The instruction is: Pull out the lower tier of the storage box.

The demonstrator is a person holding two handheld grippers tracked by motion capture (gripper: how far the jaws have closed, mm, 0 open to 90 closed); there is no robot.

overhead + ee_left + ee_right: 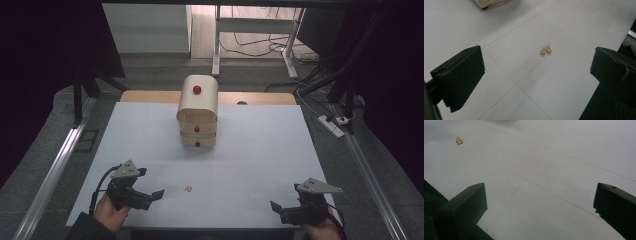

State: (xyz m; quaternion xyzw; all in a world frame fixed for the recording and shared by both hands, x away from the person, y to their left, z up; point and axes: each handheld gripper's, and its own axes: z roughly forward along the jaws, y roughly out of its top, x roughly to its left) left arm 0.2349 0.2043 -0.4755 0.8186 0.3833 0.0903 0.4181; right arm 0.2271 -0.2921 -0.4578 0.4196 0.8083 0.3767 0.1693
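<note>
Status: work not yet begun, as far as the scene shows. The small gold pieces [188, 188] — they look like a pair of earrings, though too small to be sure — lie loose on the white table [260, 150], near its front edge and untouched. The left gripper [159, 194] rests low at the front left with its jaws spread wide and nothing between them; in the left gripper view the gold pieces [545, 50] sit ahead of the jaws, roughly centred between them. The right gripper [274, 206] sits at the front right, well apart from the pieces, jaws likewise parted and empty; its own view catches the gold pieces [458, 140] far off at the upper left.

The wooden drawer chest [197, 111] stands at the far middle of the table, 3 red knobs visible, all drawers appearing closed.

Judgement: the likely job is to pick up the pieces and stow them in the chest. Remaining — approach, grasp, open a drawer, deposit.

Markings: no brand, label or legible writing found on any item.
</note>
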